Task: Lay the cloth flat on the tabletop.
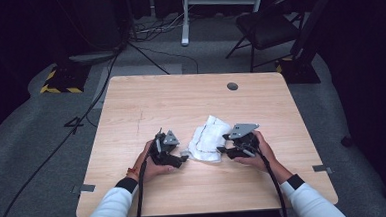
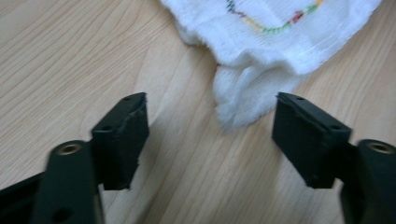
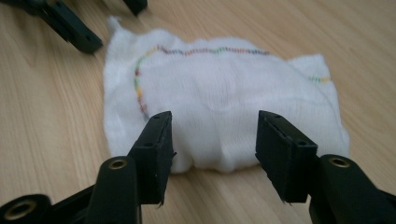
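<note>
A white cloth (image 1: 210,138) lies crumpled and partly folded near the middle of the wooden table (image 1: 145,101), between the two hands. The left gripper (image 1: 182,159) sits low at the cloth's left end and the right gripper (image 1: 223,149) at its right end, one on each side, which looks like a set-up for taking hold of opposite ends to fold or spread it.

From above the jaws are too small to read. The left gripper view settles it: the jaws stand apart with bare wood between them, and a bunched corner of the cloth (image 2: 247,93) reaches down toward the gap without touching either pad. The right gripper view shows its jaws also parted, with the near folded edge of the cloth (image 3: 219,107) lying just beyond them, apparently not pinched. It also brings out a line of coloured stitching (image 3: 205,50) along the hem, only a faint dark trace in the high view.
</note>
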